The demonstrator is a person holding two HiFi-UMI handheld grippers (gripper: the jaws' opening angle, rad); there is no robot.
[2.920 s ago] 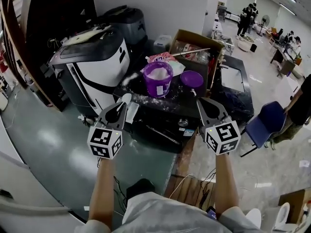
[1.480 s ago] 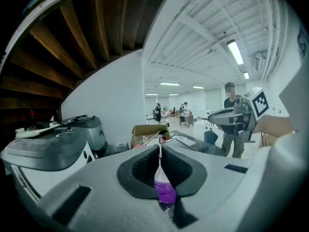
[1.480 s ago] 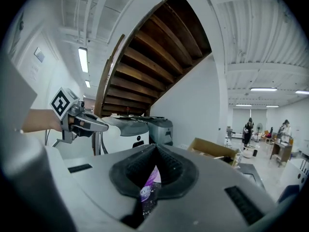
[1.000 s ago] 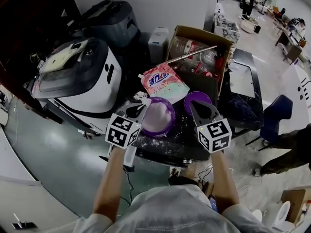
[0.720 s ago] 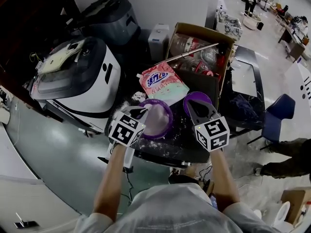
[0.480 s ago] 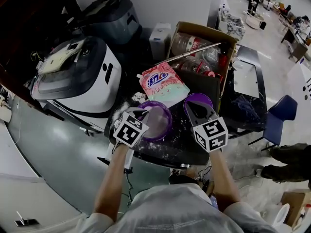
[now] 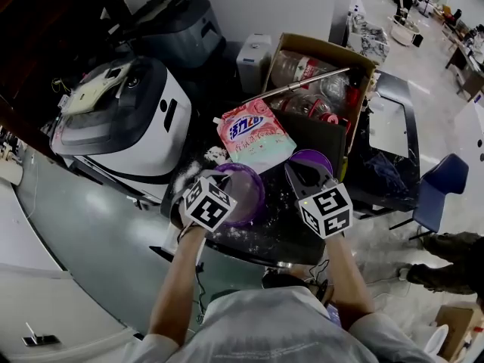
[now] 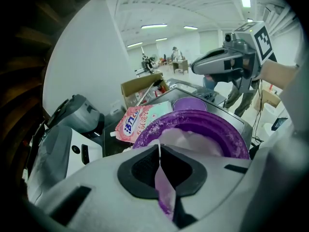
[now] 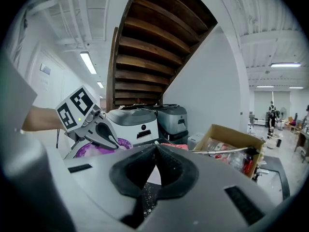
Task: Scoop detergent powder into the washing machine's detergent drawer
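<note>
Clamped on a thin pale scoop (image 8: 163, 185), the left tool (image 8: 159, 151) points straight into the round purple powder tub (image 8: 217, 127) mid-frame; the right tool (image 9: 155, 151), closed empty, hovers beside.

Head camera looks steeply down; gripper cameras (low, close) share purple tub (image 8: 212, 127).

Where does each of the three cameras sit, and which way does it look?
Head view: on the person's head, looking steeply down at the tub; both forearms, left gripper and right gripper show.
Left gripper view: on the left gripper, looking over its scoop and the tub; right gripper shows.
Right gripper view: on the right gripper, facing the washers; left gripper shows.
Shared: all three show the tub.
</note>
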